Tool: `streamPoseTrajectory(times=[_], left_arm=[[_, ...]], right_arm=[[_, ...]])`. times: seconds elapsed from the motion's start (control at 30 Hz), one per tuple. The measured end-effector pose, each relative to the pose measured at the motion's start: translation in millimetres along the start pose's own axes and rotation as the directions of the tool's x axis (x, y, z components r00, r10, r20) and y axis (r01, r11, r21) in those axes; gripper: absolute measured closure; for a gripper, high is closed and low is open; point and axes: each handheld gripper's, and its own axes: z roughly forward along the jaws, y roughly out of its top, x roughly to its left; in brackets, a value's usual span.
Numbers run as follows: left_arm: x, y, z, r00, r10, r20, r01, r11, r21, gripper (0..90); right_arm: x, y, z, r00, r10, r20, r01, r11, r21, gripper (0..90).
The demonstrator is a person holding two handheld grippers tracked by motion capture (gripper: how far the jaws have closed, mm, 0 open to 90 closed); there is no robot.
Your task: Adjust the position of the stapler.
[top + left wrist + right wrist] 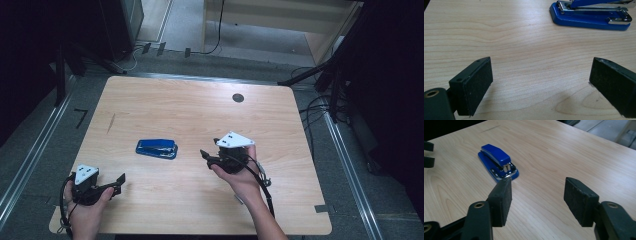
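Black grippers [120, 181], grey three-cornered plates [86, 174]

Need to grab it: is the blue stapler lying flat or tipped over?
Flat: the stapler rests base-down on the table, blue top arm uppermost.

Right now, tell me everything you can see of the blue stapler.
The blue stapler is small, with a glossy blue top arm hinged over a flat blue base and a shiny metal staple channel between them. It lies flat and closed on the bare wooden table, near the middle, its metal front end toward the right gripper. Nothing touches it but the table: the right gripper's jaws are open and short of it, and the left gripper is open farther off.
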Motion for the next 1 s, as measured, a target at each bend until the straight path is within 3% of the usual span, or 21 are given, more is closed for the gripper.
streamPoseTrajectory(times=[0.2,0.47,0.73,1.0], left_arm=[[0.4,0.0,0.3,0.9999,-0.012,0.001,0.012,0.9999,0.0,5.5],[0.9,0.2,0.6,0.9999,-0.013,0.005,0.013,0.9999,0.005,5.8],[1.4,0.2,0.8,0.9998,-0.017,0.006,0.017,0.9998,0.006,6.1],[1.6,0.1,0.7,0.9998,-0.019,0.007,0.019,0.9998,0.005,6.3]], right_arm=[[7.7,10.4,22.4,0.9988,-0.034,-0.035,0.034,0.999,0.013,41.4],[15.9,18.7,48.0,0.9977,-0.035,-0.058,0.037,0.999,0.034,44.1],[27.0,20.9,75.8,0.9946,-0.061,-0.084,0.067,0.995,0.073,50.1],[36.6,24.7,100.1,0.9885,-0.093,-0.12,0.107,0.987,0.116,49.8]])
